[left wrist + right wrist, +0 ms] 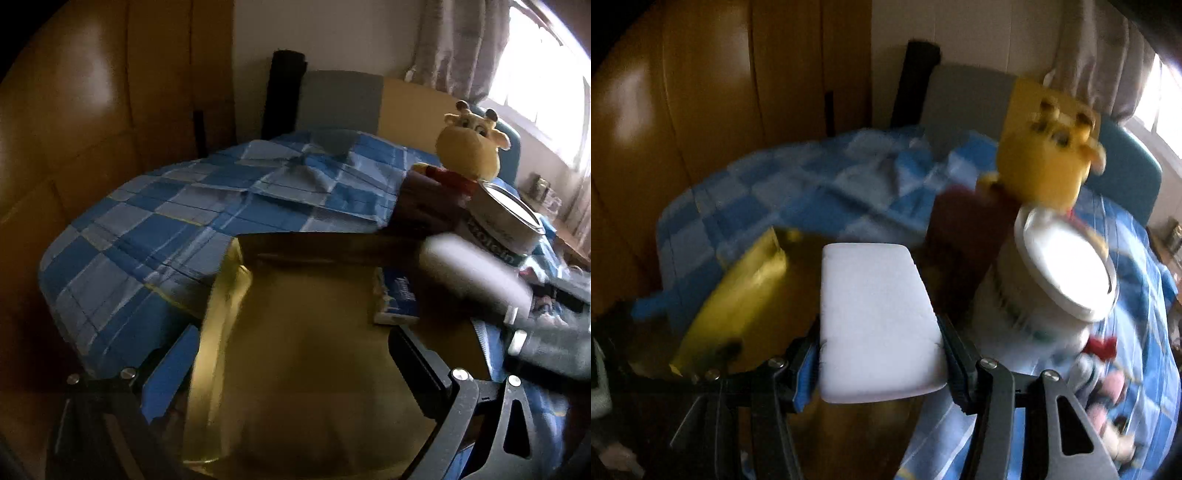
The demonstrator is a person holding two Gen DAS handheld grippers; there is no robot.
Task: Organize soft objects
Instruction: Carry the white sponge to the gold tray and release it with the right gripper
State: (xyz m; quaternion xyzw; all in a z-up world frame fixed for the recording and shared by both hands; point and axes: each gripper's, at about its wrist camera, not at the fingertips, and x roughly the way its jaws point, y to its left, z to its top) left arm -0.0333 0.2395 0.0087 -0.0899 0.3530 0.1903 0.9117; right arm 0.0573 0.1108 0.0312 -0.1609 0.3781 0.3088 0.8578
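Observation:
My right gripper (881, 354) is shut on a white foam block (875, 317) and holds it above a gold foil bag (738, 302). The white block (476, 273) also shows in the left wrist view, blurred, at the right. My left gripper (291, 369) has the gold bag (306, 350) between its jaws, which are closed against its sides. A yellow plush giraffe (469, 147) sits at the back right of the bed; it shows blurred in the right wrist view (1045, 155).
A blue checked bedspread (177, 221) covers the bed. A white protein tub (1052, 277) stands by a dark red box (964, 229). A small blue packet (395, 299) lies by the bag. Small plush toys (1108, 387) lie at right. Wooden wardrobe (74, 110) at left.

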